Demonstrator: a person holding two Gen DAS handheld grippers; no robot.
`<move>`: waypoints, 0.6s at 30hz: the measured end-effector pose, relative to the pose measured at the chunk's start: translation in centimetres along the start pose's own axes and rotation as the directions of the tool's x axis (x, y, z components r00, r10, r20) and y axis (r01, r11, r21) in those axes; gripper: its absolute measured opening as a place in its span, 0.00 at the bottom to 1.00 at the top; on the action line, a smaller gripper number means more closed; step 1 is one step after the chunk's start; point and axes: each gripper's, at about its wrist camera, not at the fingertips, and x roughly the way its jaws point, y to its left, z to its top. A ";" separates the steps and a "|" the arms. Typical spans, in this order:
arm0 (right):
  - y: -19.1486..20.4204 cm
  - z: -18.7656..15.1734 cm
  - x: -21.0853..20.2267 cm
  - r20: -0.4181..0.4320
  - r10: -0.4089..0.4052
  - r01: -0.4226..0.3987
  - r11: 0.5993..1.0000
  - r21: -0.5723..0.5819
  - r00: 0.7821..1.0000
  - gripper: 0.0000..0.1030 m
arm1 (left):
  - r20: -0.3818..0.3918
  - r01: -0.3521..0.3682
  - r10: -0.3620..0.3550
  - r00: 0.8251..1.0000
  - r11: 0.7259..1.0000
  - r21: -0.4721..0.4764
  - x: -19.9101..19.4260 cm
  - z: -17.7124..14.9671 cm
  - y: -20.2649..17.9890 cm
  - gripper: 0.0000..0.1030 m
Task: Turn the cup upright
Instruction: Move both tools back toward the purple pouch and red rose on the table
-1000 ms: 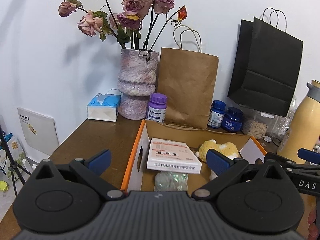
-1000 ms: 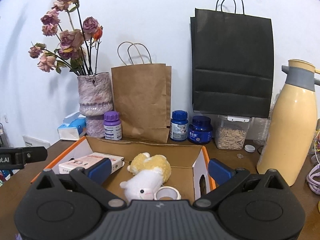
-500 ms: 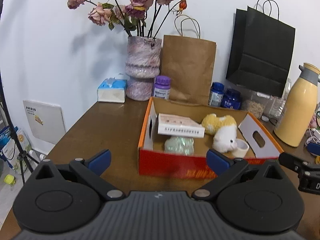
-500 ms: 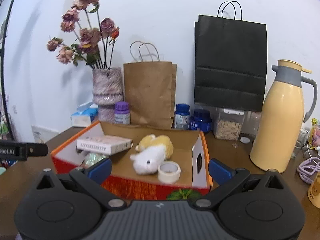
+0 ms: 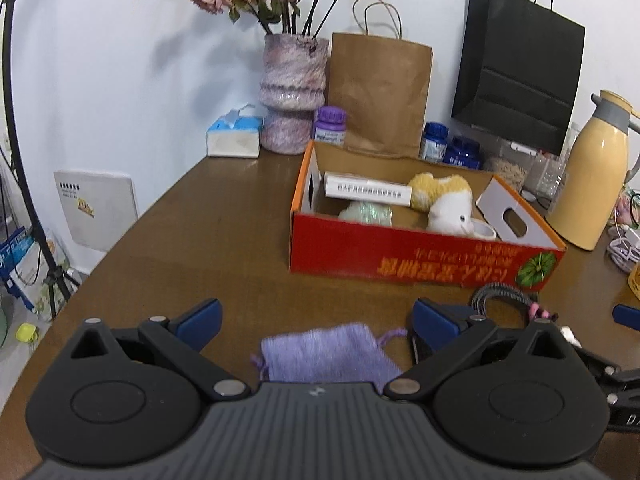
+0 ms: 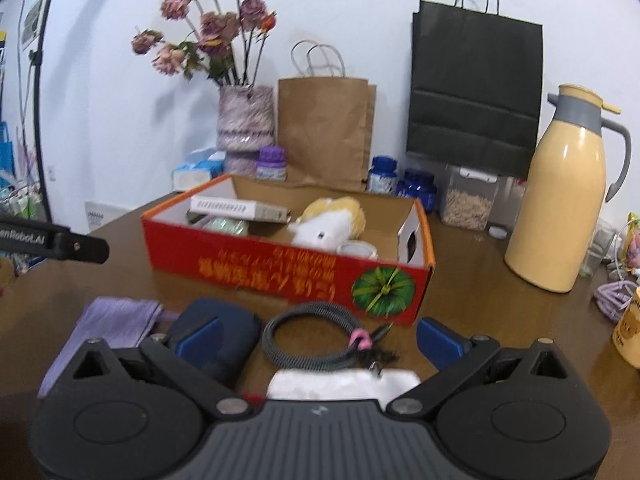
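A yellow cup (image 6: 629, 334) with a cartoon print stands cut off at the right edge of the right wrist view; I cannot tell which way up it is. A sliver of it (image 5: 634, 280) shows at the right edge of the left wrist view. My right gripper (image 6: 319, 338) is open above a coiled grey cable (image 6: 316, 336), well left of the cup. Over a purple pouch (image 5: 328, 354), my left gripper (image 5: 318, 318) is also open. Neither holds anything.
A red cardboard box (image 6: 280, 268) with a plush toy, tape roll and carton sits mid-table. A yellow thermos (image 6: 560, 208) stands right of it. Near the front lie a dark blue case (image 6: 224, 332) and white cloth (image 6: 340, 384). Vase, bags and jars line the wall.
Both grippers have drawn back from above the box toward the table's front. The box front, the pouch, the cable and the cup have come into view. Both stay open.
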 end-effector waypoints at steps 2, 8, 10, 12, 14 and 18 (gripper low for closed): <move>0.3 -0.7 -0.2 -0.015 0.014 -0.015 1.000 -0.007 1.000 1.00 | -0.012 0.003 -0.003 1.000 1.000 -0.005 -0.1 -0.6 0.1 1.00; 1.4 -2.6 -0.3 -0.056 0.045 -0.047 0.999 -0.024 0.997 1.00 | -0.046 -0.004 0.003 0.999 1.000 -0.011 -0.4 -2.2 0.6 1.00; 1.7 -3.0 -0.3 -0.065 0.054 -0.057 0.998 -0.031 0.996 1.00 | -0.055 -0.009 0.008 0.998 1.000 -0.017 -0.4 -2.5 0.8 1.00; 1.8 -3.3 -0.3 -0.071 0.062 -0.065 0.997 -0.036 0.996 0.97 | -0.061 -0.013 0.011 0.998 1.000 -0.021 -0.5 -2.8 0.9 1.00; 1.9 -3.4 -0.3 -0.073 0.073 -0.075 0.996 -0.037 0.995 0.90 | -0.065 -0.016 0.014 0.998 1.000 -0.024 -0.6 -3.1 1.1 1.00; 1.8 -3.7 0.0 -0.084 0.111 -0.113 0.993 -0.024 0.990 0.78 | -0.074 -0.017 0.015 0.997 0.999 -0.030 -0.7 -3.5 1.2 1.00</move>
